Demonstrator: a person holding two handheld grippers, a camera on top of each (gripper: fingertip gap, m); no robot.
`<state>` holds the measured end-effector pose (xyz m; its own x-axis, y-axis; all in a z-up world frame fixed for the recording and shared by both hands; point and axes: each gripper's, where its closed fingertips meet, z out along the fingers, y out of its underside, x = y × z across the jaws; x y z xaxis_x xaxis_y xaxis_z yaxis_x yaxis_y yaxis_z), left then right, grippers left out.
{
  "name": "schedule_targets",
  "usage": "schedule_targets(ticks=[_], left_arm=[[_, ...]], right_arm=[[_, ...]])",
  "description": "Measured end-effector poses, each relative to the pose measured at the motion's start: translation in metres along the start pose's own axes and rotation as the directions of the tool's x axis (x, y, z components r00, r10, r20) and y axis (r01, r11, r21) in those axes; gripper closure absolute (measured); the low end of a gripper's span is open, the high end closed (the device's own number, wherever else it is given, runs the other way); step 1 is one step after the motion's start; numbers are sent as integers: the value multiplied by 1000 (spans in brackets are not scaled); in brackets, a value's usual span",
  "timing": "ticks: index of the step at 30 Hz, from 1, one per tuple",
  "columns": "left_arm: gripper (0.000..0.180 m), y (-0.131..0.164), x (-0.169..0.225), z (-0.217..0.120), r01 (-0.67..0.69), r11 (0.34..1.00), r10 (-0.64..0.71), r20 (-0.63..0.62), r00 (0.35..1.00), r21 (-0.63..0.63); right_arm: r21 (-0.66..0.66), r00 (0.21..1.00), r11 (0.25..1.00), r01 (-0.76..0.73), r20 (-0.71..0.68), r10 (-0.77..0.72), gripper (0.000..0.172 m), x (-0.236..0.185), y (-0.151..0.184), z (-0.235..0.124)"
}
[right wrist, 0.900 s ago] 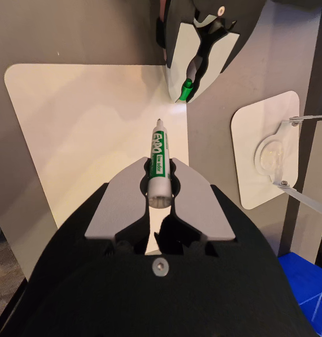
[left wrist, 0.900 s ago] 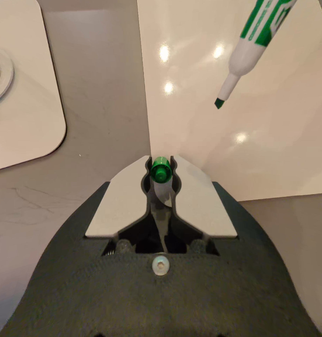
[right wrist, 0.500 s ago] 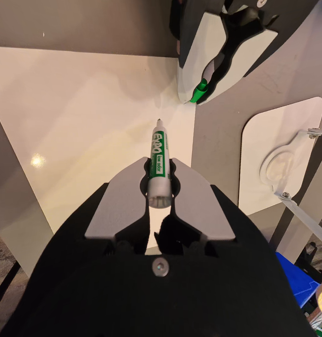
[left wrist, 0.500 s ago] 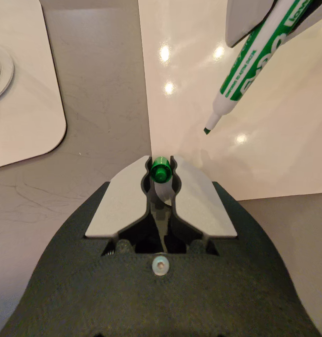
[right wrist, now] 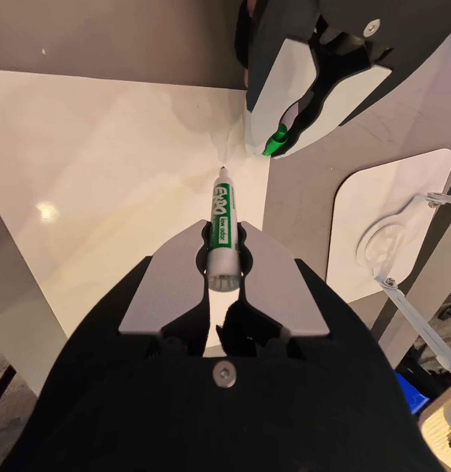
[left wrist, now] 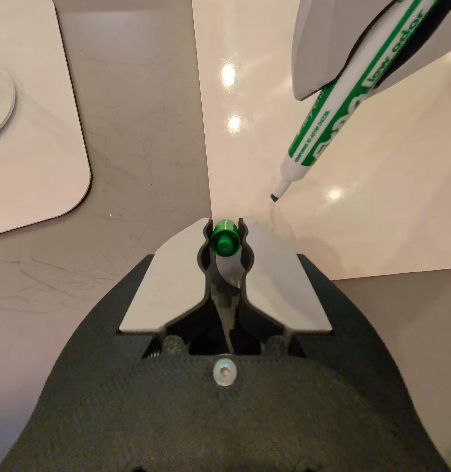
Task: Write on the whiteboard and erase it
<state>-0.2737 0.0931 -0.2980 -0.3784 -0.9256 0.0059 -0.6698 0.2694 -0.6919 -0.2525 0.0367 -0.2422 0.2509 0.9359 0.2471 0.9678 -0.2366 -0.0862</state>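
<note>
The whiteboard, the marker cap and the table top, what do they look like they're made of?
Whiteboard: a thin, glossy white sheet, likely coated; it mirrors the ceiling lights as bright spots.
Cap: shiny green moulded plastic, with a highlight along its rounded side.
Table: a matt grey surface with faint dark veins, stone-look; real stone or laminate can't be told.

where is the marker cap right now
The green cap sits clamped between the left gripper's fingers, centre of the left wrist view, over the near corner of the whiteboard. The marker's bare tip lies just to its right.
</note>
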Motion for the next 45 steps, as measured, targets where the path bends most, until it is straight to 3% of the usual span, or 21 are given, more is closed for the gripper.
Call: schedule_targets(ticks=[14,28,38,45], left_arm=[[162,0,0,0,7,1000,-7,-8,1000,0],[161,0,1,0,10,1000,-10,-14,1000,0],[161,1,1,0,12,1000,-12,-17,1000,0],[161,1,1,0,14,1000,-14,-18,1000,0]], right_arm=[[6,1000,1000,25,13,-25,151,-2,-8,4],[10,993,995,98,60,-99,151,-33,-17,-3],[-44,992,995,90,87,-86,151,-50,6,-11],[-84,997,995,50,62,-44,151,-39,27,-10]])
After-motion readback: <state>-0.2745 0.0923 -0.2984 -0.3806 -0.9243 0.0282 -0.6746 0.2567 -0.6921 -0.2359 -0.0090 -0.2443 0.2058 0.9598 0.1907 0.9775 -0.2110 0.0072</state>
